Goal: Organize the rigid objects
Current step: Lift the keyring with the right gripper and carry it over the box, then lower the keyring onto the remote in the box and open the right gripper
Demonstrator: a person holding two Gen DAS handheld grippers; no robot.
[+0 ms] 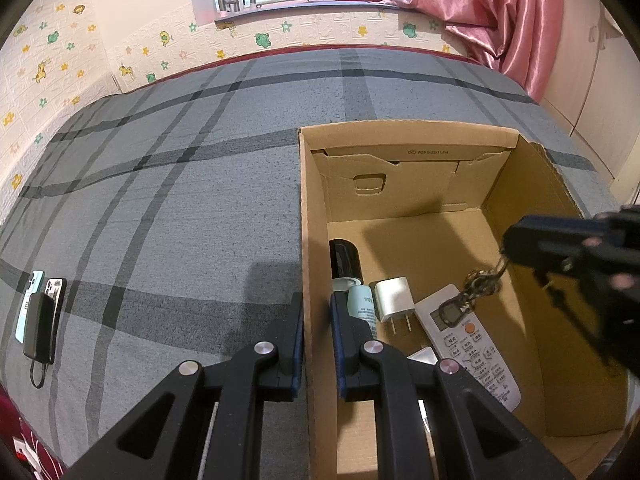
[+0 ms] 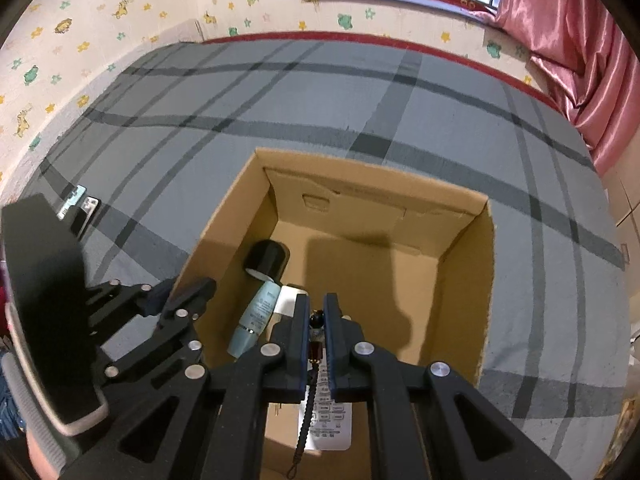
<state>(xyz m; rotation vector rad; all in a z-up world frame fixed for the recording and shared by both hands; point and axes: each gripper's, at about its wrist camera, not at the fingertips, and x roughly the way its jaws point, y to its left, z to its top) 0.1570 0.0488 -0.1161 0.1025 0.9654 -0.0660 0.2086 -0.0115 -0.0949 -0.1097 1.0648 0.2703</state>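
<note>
**Cardboard box on the bed, partly filled, with a keychain held above it**

Cardboard box stands open-topped on a grey plaid bedspread, its flaps folded inward along the far wall. Inside, against the left wall, lies a bottle with a black cap and a pale blue body. Just beside it rests a white plug adapter, prongs pointing toward the camera. To the right of the adapter lies a white remote control, display end toward the far wall. The right half of the box floor is bare.

The left gripper straddles the box's left wall, one finger outside and one inside, the jaws narrowed onto the cardboard edge. The right gripper is above the box interior with its jaws nearly together, pinching a keychain; its metal links and clasp dangle over the remote's display, and a dark braided cord hangs below the fingers in the right wrist view.

Outside the box, near the bedspread's left edge, lie two phones side by side with a black power bank on top.
</note>
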